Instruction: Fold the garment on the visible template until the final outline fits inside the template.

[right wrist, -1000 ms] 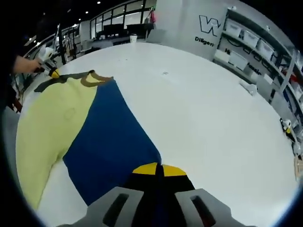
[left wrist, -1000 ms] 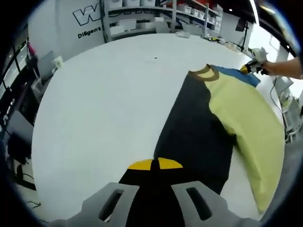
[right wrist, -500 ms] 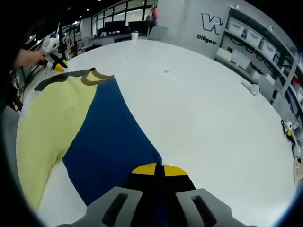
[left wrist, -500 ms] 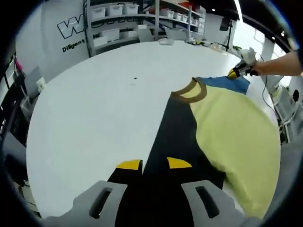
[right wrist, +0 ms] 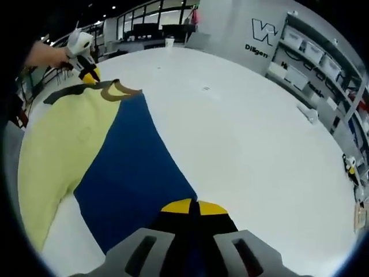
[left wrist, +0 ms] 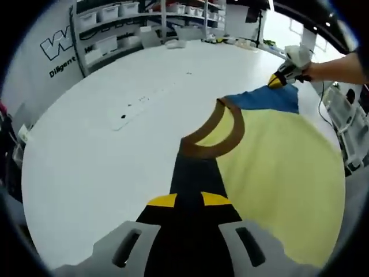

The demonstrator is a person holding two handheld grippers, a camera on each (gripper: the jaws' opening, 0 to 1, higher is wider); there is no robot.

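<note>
The garment (left wrist: 277, 167) lies on a big white table (left wrist: 98, 144). It is a shirt with a yellow middle, a dark part on one side, a blue part (right wrist: 130, 167) on the other, and a brown neck band (left wrist: 213, 133). It sits close to one edge of the table, the edge nearest the person.

The left gripper (left wrist: 185, 202) has its yellow tips pressed together on the dark part of the shirt, so it is pinching the cloth. In the right gripper view it is seen at the far end of the shirt, by the neck band, with a hand (right wrist: 49, 55) around it. The right gripper (right wrist: 187, 206) has its tips closed on the blue part.

The fold looks barely begun. The shirt is spread wide and mostly flat, with both sides gripped. I cannot make out a template on the table, so I cannot say how well the shirt fits it. It seems the sides must yet be folded over the yellow middle.

There is lots of bare table beyond the shirt to move in. A few small dark marks (left wrist: 124, 117) sit out there. Shelves (right wrist: 323, 63) stand well away past the table's far edge, but the near edge is close, so cloth could slip off there
</note>
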